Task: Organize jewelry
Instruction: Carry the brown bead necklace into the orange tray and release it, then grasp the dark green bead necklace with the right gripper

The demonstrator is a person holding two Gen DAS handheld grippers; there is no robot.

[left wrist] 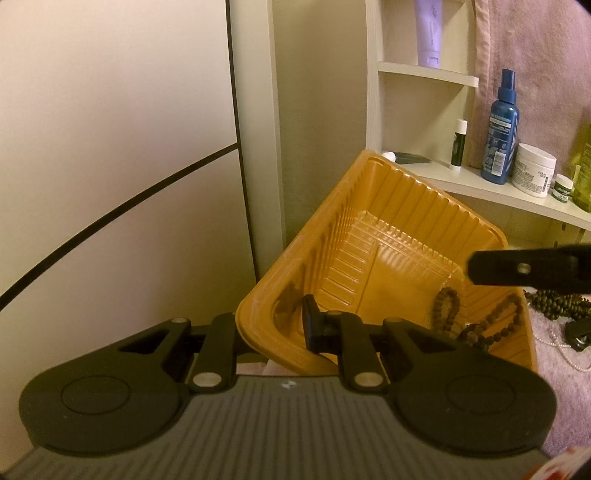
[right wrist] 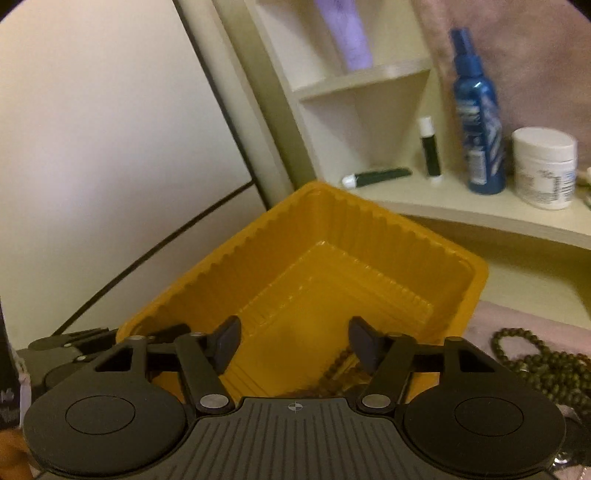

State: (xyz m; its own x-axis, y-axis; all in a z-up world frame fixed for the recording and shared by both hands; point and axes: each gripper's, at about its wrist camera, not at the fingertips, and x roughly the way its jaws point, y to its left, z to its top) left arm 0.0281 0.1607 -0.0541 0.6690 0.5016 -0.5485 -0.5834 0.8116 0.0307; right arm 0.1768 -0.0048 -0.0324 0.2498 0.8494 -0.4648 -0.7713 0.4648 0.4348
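An orange ribbed plastic tray [left wrist: 388, 236] is tipped up at an angle, and my left gripper [left wrist: 295, 328] is shut on its near rim, one finger inside and the other hidden behind the wall. A brown bead bracelet [left wrist: 480, 325] lies in the tray's lower right corner. My right gripper [right wrist: 295, 343] hangs open over the tray [right wrist: 332, 258], with the brown beads [right wrist: 343, 369] lying below its right finger and nothing between the pads. In the left wrist view only one of its fingers [left wrist: 517, 271] shows, reaching in from the right. A dark green bead necklace [right wrist: 535, 362] lies outside the tray on pink cloth.
Behind the tray is a white shelf [right wrist: 480, 210] with a blue spray bottle [right wrist: 480, 122], a white jar [right wrist: 545, 166], a lip balm stick [right wrist: 430, 147] and a purple tube [right wrist: 347, 33]. A pale cabinet door [left wrist: 110, 147] fills the left. A thin pearl strand [left wrist: 565, 350] lies on the cloth.
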